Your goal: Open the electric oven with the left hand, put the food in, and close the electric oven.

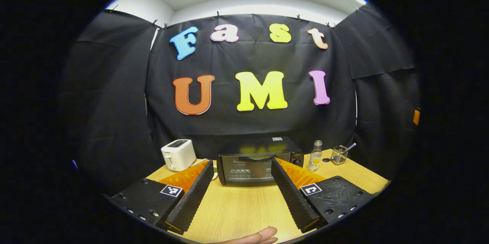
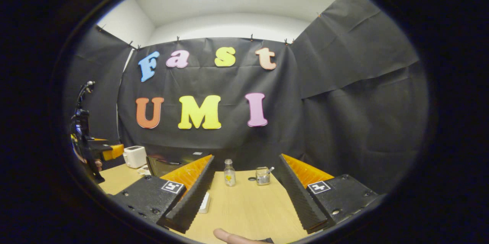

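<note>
The black electric oven (image 1: 259, 162) stands at the back of the wooden table (image 1: 244, 209) with its glass door closed. It lies straight ahead of my left gripper (image 1: 242, 165), which is open, holds nothing and hangs over the table short of the door. In the right gripper view the oven (image 2: 162, 164) is partly hidden behind a finger. My right gripper (image 2: 246, 160) is open and holds nothing, facing the table's right part. A small white object (image 2: 205, 202) lies on the table, half hidden by that finger; I cannot tell what it is. The left gripper (image 2: 89, 148) shows at far left.
A white toaster (image 1: 178, 154) stands left of the oven. To its right are a small clear bottle (image 1: 315, 155) and a wire holder (image 1: 339, 155) with a utensil. A person's fingertip (image 1: 259, 235) shows at the bottom edge. Black cloth walls close the booth.
</note>
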A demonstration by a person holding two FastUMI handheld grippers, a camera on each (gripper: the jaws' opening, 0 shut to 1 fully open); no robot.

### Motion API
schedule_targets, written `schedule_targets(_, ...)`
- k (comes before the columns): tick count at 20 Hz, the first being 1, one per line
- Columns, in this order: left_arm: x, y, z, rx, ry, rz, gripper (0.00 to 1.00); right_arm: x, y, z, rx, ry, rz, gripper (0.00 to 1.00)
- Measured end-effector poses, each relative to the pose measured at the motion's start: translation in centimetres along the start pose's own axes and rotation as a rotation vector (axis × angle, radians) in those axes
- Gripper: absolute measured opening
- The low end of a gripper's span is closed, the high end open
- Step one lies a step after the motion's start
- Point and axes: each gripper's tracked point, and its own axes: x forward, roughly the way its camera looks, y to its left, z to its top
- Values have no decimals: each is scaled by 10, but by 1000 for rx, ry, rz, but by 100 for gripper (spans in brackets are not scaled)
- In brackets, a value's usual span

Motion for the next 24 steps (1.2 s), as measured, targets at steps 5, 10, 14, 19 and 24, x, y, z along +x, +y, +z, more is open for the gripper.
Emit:
schedule_targets(5, -78, -8, 49, -13, -71, -17, 96, -26, -5, 32, -2, -61, 17, 100)
schedule_targets(10, -128, 12, 54, 3, -131, 71, 96, -43, 2, 33, -23, -77, 22, 100)
schedule_targets(14, -154, -11, 39, 9, -142, 34, 96, -54, 2, 28, 11, -72, 24, 100)
schedule_targets(19, -156, -27, 23, 62, -123, 5, 95, -57, 4, 20, 3, -57, 39, 100)
schedule_targets(24, -161, -29, 28, 30, -130, -7, 95, -59, -2, 20, 7, -50, 30, 100)
